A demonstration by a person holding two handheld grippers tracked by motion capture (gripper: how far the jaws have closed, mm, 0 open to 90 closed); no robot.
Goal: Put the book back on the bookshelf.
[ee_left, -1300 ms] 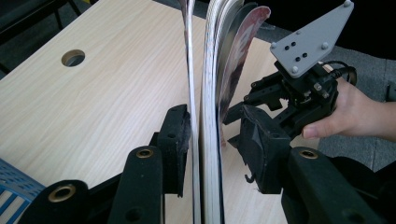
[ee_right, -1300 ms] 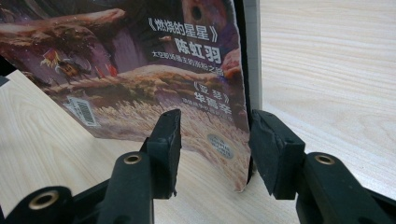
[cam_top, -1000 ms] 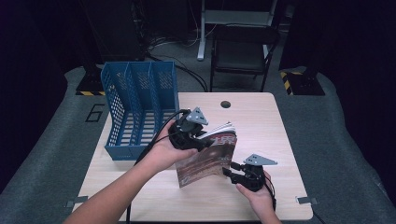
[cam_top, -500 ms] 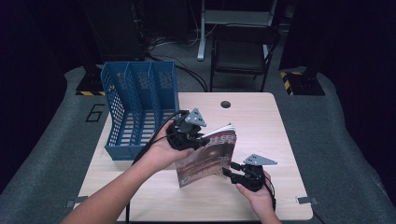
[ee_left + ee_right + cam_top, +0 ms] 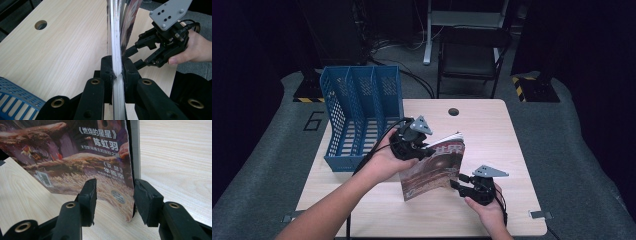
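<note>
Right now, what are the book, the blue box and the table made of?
The book looks like paper: a glossy printed cover that catches light, thin white page edges pinched in the left tongs. The blue box seems hard plastic, with moulded mesh walls and dividers. The table shows pale wood grain with a smooth matte face; it could be laminate rather than solid wood.

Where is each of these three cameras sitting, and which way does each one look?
High view: above the person's side, looking forward and down on the table; both forearms show.
Left gripper view: on the left gripper, looking along jaws clamped on the magazine.
Right gripper view: on the right gripper, facing the cover; its jaws stand apart.
Shared: the magazine; the blue file rack in two.
</note>
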